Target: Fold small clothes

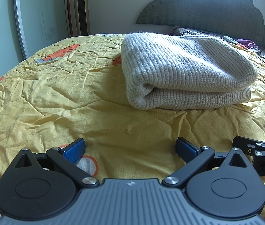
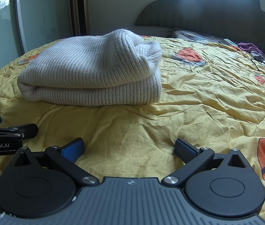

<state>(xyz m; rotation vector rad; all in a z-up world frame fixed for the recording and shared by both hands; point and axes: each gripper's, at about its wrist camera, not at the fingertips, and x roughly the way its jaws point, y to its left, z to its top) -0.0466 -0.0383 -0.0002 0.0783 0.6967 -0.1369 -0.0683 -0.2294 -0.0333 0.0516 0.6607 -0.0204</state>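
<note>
Sweater (image 1: 184,71) lies folded on the yellow bedspread (image 1: 57,93) beyond the left gripper (image 1: 130,150) and right gripper (image 2: 129,149), both spread wide and empty; its bulging top layer could slump open if nudged.

Your two grippers sit side by side at the near edge of the bed (image 1: 57,97), the left gripper (image 1: 130,150) just left of the right gripper (image 2: 129,149), both low over the quilt. The folded sweater (image 1: 184,71) lies on the bed ahead of them, apart from both, to the right of your left gripper's line and to the left of your right one's. At the far end stands the headboard (image 1: 207,9), with a pillow (image 1: 188,31) and loose clothing (image 1: 248,43) before it at far right. A tower fan (image 1: 80,7) stands beyond the bed, far left.
</note>
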